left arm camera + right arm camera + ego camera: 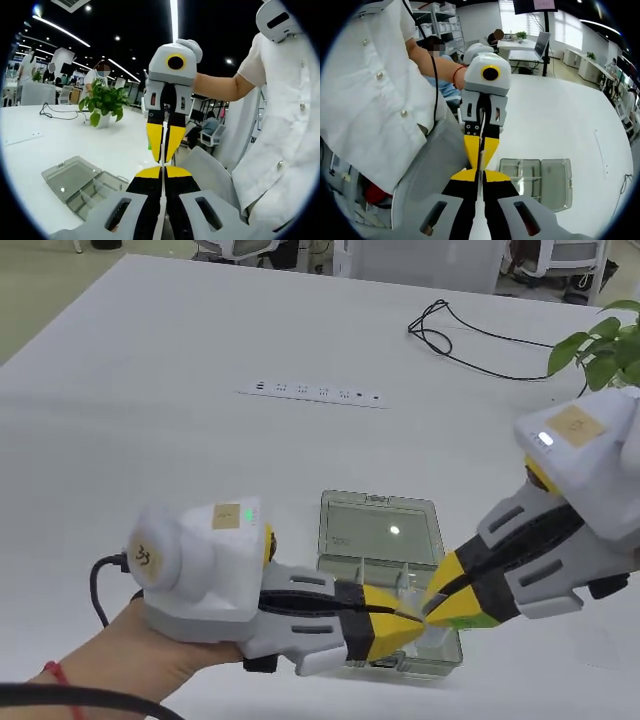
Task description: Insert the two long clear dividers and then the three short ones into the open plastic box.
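Note:
The open clear plastic box [380, 530] lies on the white table [150, 440], lid flat toward the far side; its base is partly hidden behind the gripper tips. It also appears low down as the box [80, 185] and the box [540, 175]. My left gripper [410, 625] and right gripper [432, 602] point at each other, tips meeting just above the box base. A thin clear divider [481, 150], seen edge-on, runs between both pairs of jaws. My left gripper [162, 171] and my right gripper [481, 174] are both shut on it.
A white power strip [312, 393] lies mid-table, a black cable [470, 340] loops at the far right, and a potted plant [605, 345] stands at the right edge. A grey chair [425, 170] and the person's white shirt [285, 125] are close behind the grippers.

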A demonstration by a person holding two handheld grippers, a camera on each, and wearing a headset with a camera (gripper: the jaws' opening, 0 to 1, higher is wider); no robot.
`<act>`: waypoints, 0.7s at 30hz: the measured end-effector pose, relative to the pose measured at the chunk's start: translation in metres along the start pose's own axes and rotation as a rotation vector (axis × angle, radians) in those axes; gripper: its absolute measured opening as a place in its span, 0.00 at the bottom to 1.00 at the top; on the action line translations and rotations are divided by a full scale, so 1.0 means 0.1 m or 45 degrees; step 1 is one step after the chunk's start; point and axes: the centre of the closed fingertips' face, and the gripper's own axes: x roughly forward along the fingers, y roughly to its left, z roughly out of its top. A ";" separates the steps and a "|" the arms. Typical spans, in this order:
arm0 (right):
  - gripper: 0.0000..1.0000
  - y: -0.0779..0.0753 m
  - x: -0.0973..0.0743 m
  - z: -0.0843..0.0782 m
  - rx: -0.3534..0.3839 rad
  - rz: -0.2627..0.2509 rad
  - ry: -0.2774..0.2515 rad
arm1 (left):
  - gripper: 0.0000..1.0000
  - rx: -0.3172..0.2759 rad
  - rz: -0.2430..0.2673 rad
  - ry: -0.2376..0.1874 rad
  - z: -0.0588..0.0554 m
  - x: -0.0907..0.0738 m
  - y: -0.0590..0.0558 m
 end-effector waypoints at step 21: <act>0.02 -0.09 -0.04 -0.12 0.028 -0.011 0.030 | 0.12 -0.063 0.075 0.024 -0.09 -0.07 0.18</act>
